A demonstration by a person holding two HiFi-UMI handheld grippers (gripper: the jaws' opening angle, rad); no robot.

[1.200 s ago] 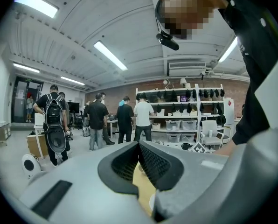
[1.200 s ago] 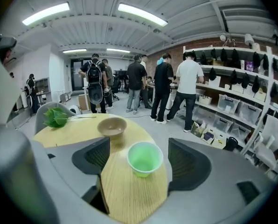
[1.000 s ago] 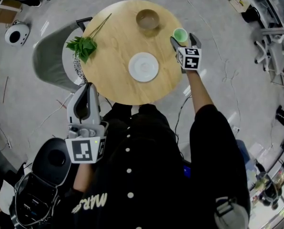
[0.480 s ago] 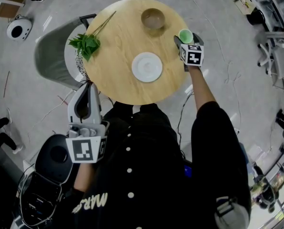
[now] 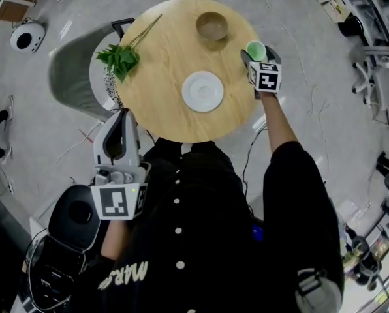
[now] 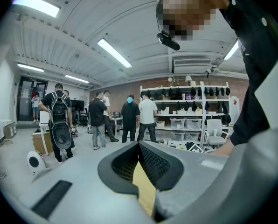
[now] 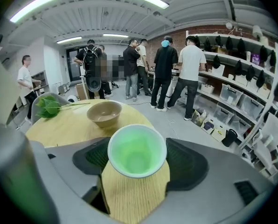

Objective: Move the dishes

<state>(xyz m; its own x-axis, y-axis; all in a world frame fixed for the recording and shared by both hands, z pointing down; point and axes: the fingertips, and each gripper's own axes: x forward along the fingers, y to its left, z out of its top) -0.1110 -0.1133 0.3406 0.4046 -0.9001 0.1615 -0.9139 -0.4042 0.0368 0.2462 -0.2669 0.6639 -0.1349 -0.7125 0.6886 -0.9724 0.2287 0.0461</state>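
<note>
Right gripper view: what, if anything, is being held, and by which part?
The green cup, gripped by its opposite sides between the fingers of the right gripper.

Open lab or workshop hall, shelving racks point(image 6: 191, 90) with storage bins point(image 6: 185, 123), strip ceiling lights point(image 6: 114, 53), concrete floor point(image 5: 38, 122), standing people point(image 6: 129, 120).

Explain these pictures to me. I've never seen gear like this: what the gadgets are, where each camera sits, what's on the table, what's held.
A person holds a two-jaw gripper in each hand. One picture looks down from their head; the other two look along each gripper's jaws. On the round wooden table lie a tan bowl, a white plate and a leafy sprig. The right gripper grips a green cup at the table's edge; the left gripper is shut and empty.
</note>
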